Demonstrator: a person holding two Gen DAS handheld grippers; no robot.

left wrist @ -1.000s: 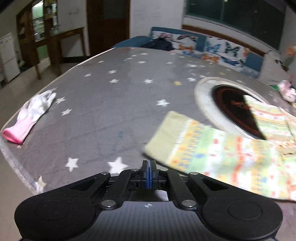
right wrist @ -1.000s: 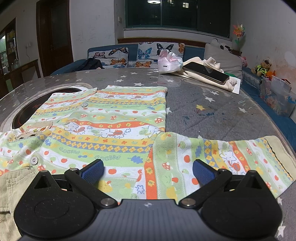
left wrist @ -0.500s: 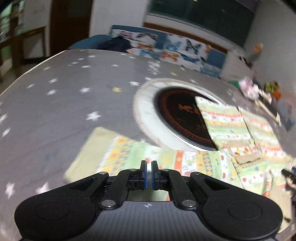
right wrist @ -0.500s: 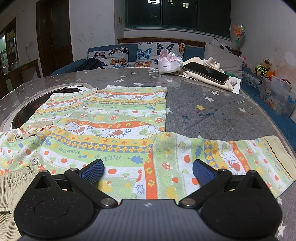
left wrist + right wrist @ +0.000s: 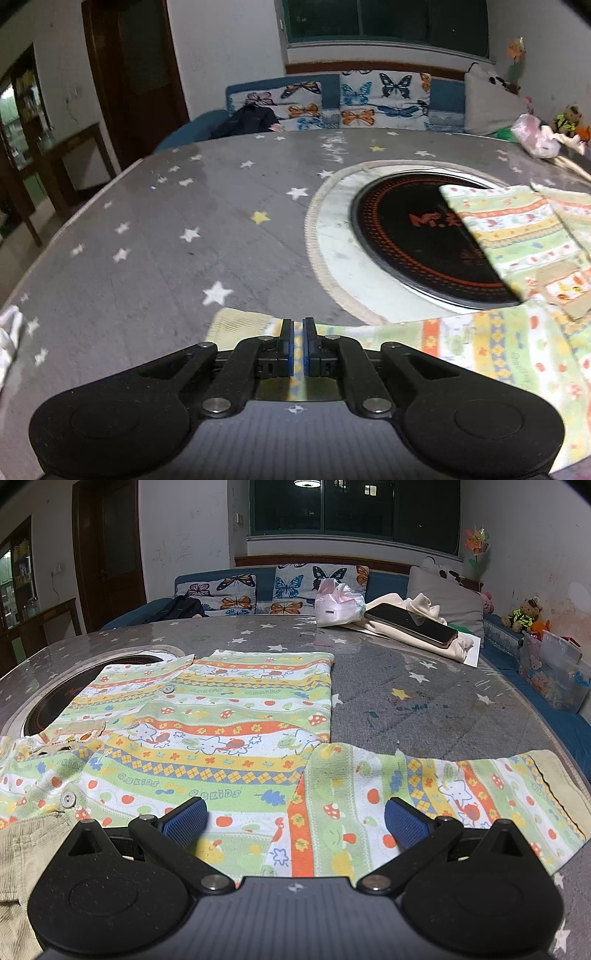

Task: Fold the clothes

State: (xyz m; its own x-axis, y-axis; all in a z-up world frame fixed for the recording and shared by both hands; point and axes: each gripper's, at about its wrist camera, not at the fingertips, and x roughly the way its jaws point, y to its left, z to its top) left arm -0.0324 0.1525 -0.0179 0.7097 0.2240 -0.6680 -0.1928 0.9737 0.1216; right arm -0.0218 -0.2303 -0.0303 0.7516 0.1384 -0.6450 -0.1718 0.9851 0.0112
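The shirt [image 5: 229, 716] lay flat on the desk [image 5: 424, 701], both sleeves out sideways. Left hand-held gripper [image 5: 298, 345] was nearly pressed together over a sleeve [image 5: 406, 339], can't tell if it pinched cloth. Right hand-held gripper [image 5: 295, 818] hovered spread. Best grab near the cuff [image 5: 236, 325], then fold inward flat.

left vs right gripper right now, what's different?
Left gripper: jaws nearly closed, a thin gap showing, over the sleeve cuff at the shirt's end. Right gripper: jaws wide open, nothing between them, poised over the shirt where its other sleeve joins. Both have blue pads and sit low over the same shirt.
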